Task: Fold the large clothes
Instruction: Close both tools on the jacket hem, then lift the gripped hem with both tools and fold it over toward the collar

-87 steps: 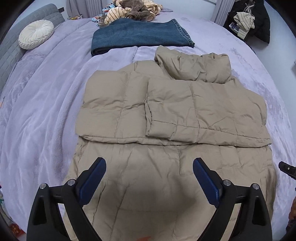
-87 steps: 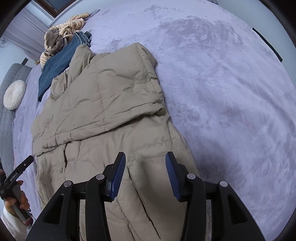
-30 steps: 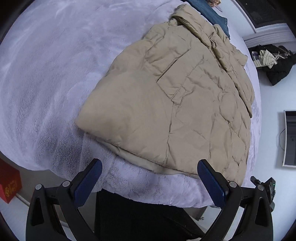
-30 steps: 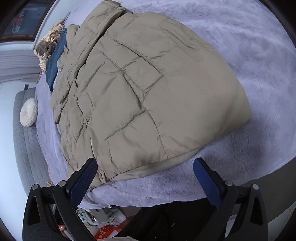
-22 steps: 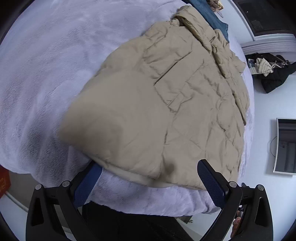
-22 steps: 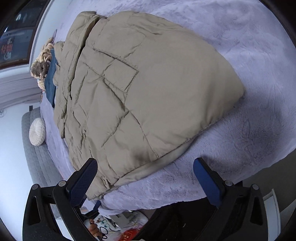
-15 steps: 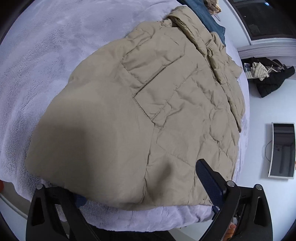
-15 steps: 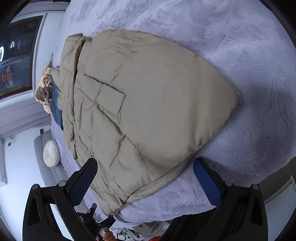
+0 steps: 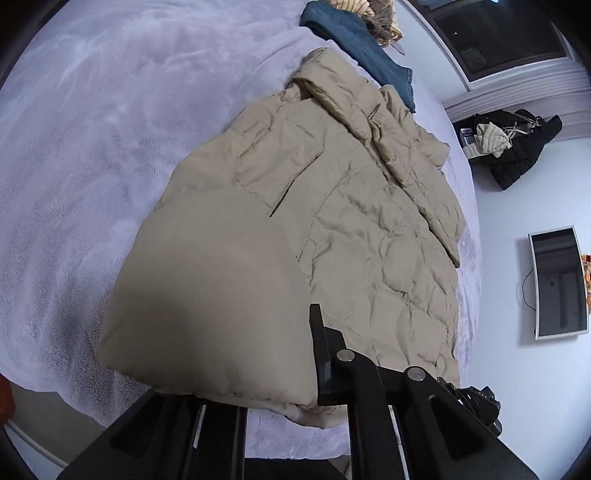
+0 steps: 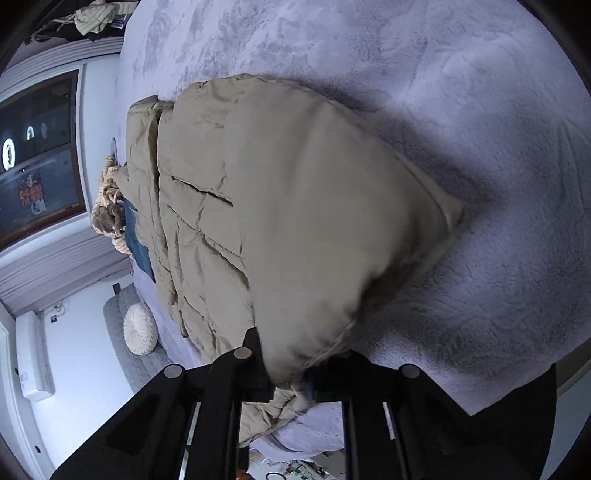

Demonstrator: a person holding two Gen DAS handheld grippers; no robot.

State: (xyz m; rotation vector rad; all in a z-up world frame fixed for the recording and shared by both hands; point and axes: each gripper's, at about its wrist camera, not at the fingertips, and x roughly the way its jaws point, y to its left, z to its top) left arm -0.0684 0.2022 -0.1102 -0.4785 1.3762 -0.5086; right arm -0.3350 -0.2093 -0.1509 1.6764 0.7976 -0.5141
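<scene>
A beige quilted jacket (image 9: 295, 221) lies lengthwise on the lavender bed cover (image 9: 92, 147), collar at the far end and hem toward me. My left gripper (image 9: 308, 369) is shut on the hem's near corner. Fabric drapes over its left finger, so only the right finger (image 9: 319, 354) shows. In the right wrist view the jacket (image 10: 295, 221) bulges up from the bed cover (image 10: 480, 147). There the jaws of my right gripper (image 10: 290, 384) are closing, with a bunched fold of the hem's other corner pinched between them.
Folded blue jeans (image 9: 362, 62) and a heap of striped clothes (image 9: 380, 26) lie past the collar. A round white cushion (image 10: 139, 328) rests on a grey sofa. A dark coat (image 9: 517, 147) and a mirror (image 9: 557, 284) stand beyond the bed's right side.
Both grippers stood wide open just short of the hem; they have come onto its two corners and closed on the fabric. The hem has lifted and bunched. The right wrist has rolled.
</scene>
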